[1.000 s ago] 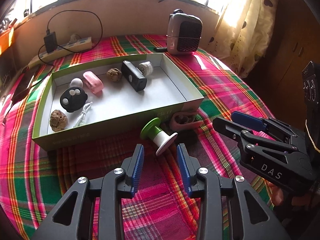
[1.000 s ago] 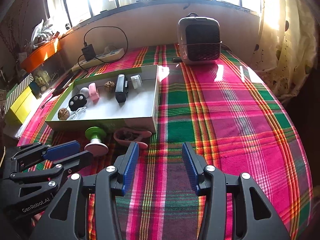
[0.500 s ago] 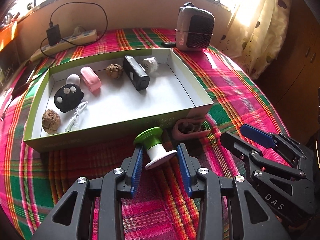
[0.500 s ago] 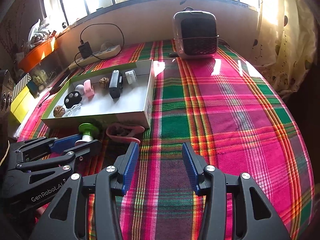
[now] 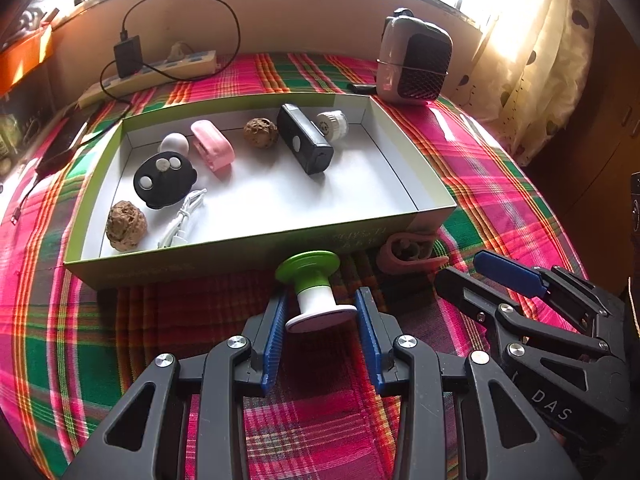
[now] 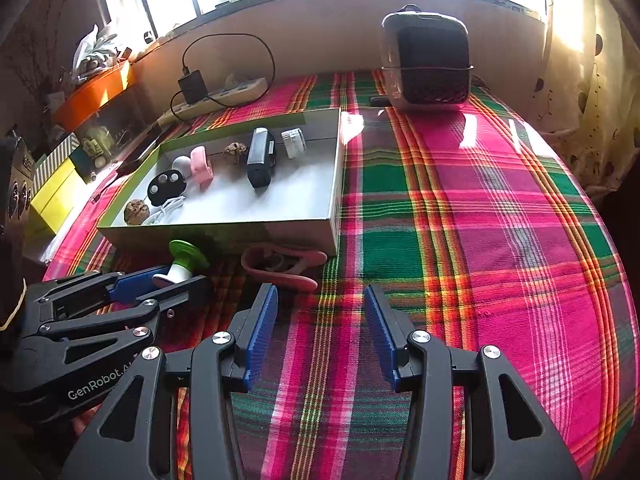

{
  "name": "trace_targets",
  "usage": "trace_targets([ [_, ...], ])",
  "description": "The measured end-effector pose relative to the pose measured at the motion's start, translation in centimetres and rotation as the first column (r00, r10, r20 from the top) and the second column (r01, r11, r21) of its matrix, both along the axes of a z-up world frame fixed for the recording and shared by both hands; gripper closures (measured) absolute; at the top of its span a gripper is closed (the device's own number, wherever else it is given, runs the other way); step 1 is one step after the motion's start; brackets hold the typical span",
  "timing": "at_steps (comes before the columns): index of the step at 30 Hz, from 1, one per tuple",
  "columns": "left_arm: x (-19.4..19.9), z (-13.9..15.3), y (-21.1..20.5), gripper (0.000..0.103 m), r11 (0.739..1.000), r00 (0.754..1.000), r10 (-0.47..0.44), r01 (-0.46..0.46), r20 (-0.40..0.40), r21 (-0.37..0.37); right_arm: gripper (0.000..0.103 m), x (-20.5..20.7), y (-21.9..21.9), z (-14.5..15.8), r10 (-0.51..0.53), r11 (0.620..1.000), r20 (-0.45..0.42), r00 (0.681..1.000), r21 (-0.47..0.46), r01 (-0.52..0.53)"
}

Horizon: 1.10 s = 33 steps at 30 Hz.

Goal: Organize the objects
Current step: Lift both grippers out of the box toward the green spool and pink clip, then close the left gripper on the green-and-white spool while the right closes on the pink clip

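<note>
Spool [image 5: 316,292] with lime-green far flange, white barrel and pale near flange, lying tilted on plaid cloth [image 5: 320,432], near flange sitting between blue pads of left gripper [image 5: 322,312]. Jaws of that gripper spread moderately, pads flanking the flange with slivers of gap showing, not pressing. Just beyond the tips, green-walled box [image 5: 248,252], white inside, holding black block [image 5: 306,144], pink clip [image 5: 212,148], two brown knobbly balls [image 5: 126,226], black disc with pale buttons [image 5: 164,180], white cable [image 5: 182,220], white ribbed cap [image 5: 332,122]. Ahead and right of the tips, against the box wall, pink curved thing [image 5: 408,248], partly shadowed, exact shape hard to read. Right gripper [image 6: 320,320] pointing down at bare cloth, jaws moderately apart, nothing between them. From right wrist view, spool ahead and left, near flange half hidden behind left gripper's finger. Heater-like unit [image 6: 426,64] far ahead, near the window. Power strip [image 6: 216,98] with plugged charger far ahead-left. Box lettering blurred, unreadable. Glare washing out window and curtain.
</note>
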<state>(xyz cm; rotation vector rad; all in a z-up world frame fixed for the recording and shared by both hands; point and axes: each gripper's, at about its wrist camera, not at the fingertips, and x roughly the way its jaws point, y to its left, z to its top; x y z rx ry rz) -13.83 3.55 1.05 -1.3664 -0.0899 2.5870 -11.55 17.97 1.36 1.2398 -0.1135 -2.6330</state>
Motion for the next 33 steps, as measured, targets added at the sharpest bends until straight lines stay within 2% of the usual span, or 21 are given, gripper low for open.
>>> trace_targets([
  [7, 0.2, 0.0, -1.6, 0.07, 1.0, 1.0, 0.02, -0.02, -0.001, -0.005, 0.057, -0.9, -0.8, -0.2, 0.072, 0.997, 0.016, 0.997, -0.033, -0.071],
  [13, 0.5, -0.1, -2.6, 0.07, 1.0, 1.0, 0.03, -0.03, -0.002, -0.002, 0.057, -0.9, -2.5, -0.3, 0.136, 0.991, 0.017, 0.991, 0.011, -0.137],
  [27, 0.9, -0.2, -4.3, 0.07, 0.999, 0.999, 0.047, -0.047, -0.006, 0.004, 0.057, 1.0, -5.3, -0.4, 0.283, 0.959, 0.022, 0.959, 0.012, -0.283],
  [33, 1.0, -0.2, -4.0, 0.07, 0.999, 1.0, 0.027, -0.027, -0.014, -0.025, 0.057, 1.8, -4.9, 0.4, 0.288, 0.957, 0.001, 0.958, 0.026, -0.288],
])
